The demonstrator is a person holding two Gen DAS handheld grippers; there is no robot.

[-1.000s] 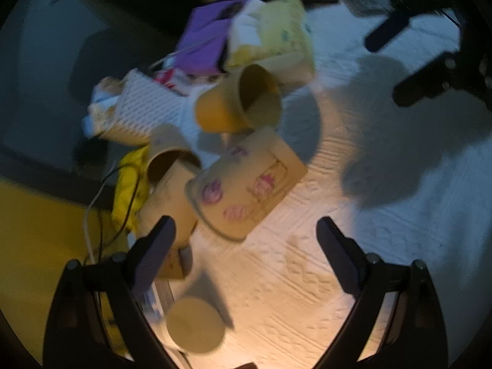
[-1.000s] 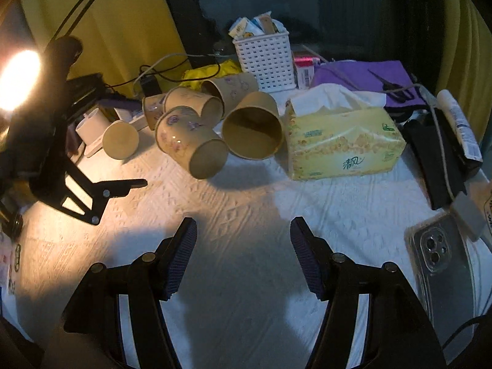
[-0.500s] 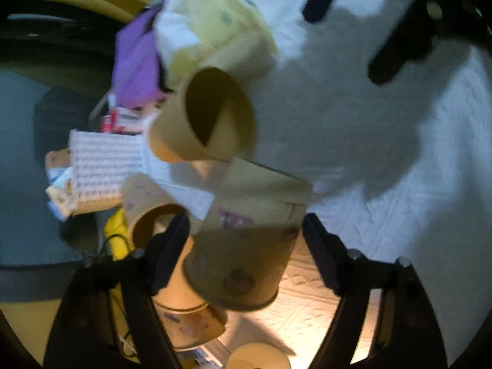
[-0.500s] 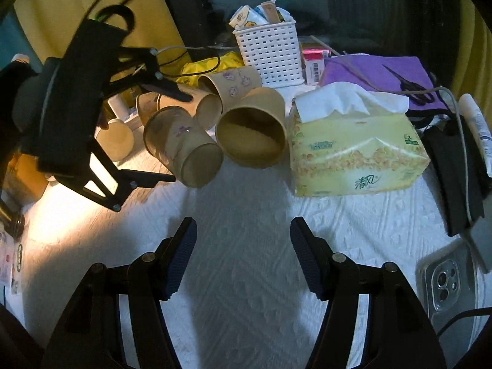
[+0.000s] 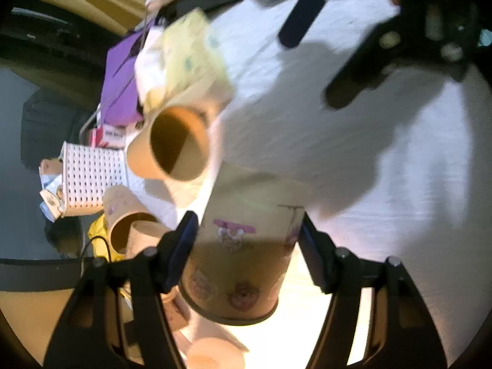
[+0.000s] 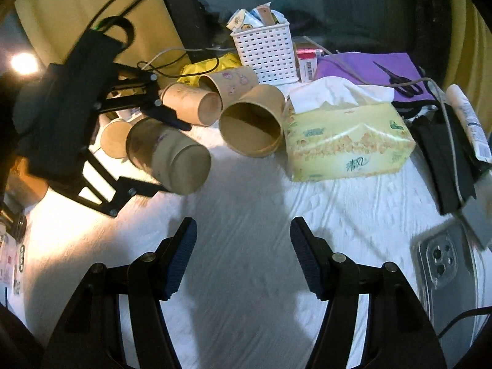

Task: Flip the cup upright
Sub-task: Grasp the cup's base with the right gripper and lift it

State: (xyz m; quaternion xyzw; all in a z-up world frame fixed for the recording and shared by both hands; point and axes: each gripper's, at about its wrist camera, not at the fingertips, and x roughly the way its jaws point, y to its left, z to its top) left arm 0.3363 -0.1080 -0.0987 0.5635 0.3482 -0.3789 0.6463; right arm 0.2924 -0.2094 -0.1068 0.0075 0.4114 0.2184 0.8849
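A tan paper cup with pink cartoon prints (image 5: 243, 258) lies on its side between the fingers of my left gripper (image 5: 246, 236); the fingers close on its wall. In the right wrist view the same cup (image 6: 169, 156) is held on its side, its open mouth turned toward that camera, in the left gripper (image 6: 166, 153). My right gripper (image 6: 243, 246) is open and empty above the white cloth (image 6: 261, 276), nearer than the cups.
Several more paper cups (image 6: 250, 121) lie on their sides behind. A yellow tissue box (image 6: 347, 144), a white basket (image 6: 264, 52), a purple cloth (image 6: 363, 67), a phone (image 6: 442, 270) and cables crowd the back and right.
My left gripper moved in over the printed cup and closed on it; the cup now sits between its fingers. My right gripper stayed open and shifted slightly.
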